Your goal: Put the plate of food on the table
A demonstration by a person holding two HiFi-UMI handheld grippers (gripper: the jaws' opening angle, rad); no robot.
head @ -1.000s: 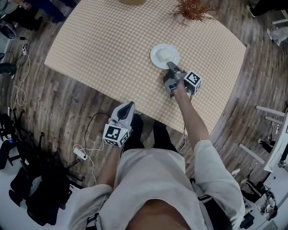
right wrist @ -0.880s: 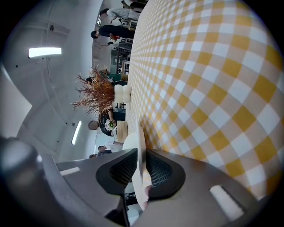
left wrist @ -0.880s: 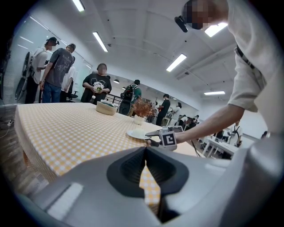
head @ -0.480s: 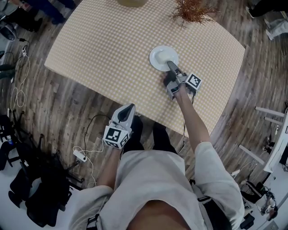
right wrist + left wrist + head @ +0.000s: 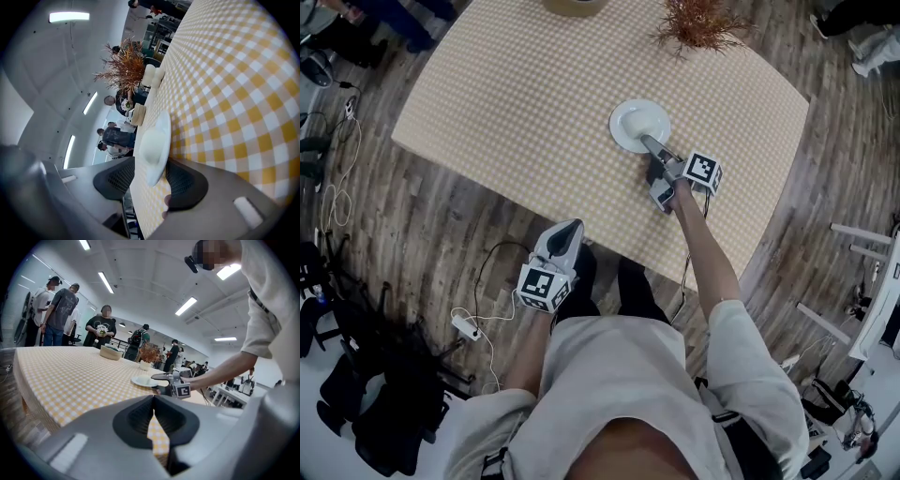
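Note:
A white plate (image 5: 639, 125) with a pale mound of food (image 5: 151, 146) lies flat on the yellow checked table (image 5: 516, 84). My right gripper (image 5: 649, 143) reaches in from the near side. Its jaws are opening, with the plate's near rim (image 5: 165, 123) between them and the pads clear of it (image 5: 150, 180). My left gripper (image 5: 569, 226) is shut on nothing and hangs over the floor, just off the table's near edge. In the left gripper view its closed jaws (image 5: 153, 414) point across the table at the plate (image 5: 143, 380) and the right gripper (image 5: 158, 377).
A vase of dried brown plants (image 5: 698, 21) stands at the table's far edge, with a woven basket (image 5: 574, 5) to its left. Cables and a white power strip (image 5: 469, 322) lie on the wooden floor at my left. Several people (image 5: 58, 310) stand beyond the table.
The right gripper's jaws have spread off the plate's near rim. The plate lies where it was on the table, and the left gripper has hardly moved.

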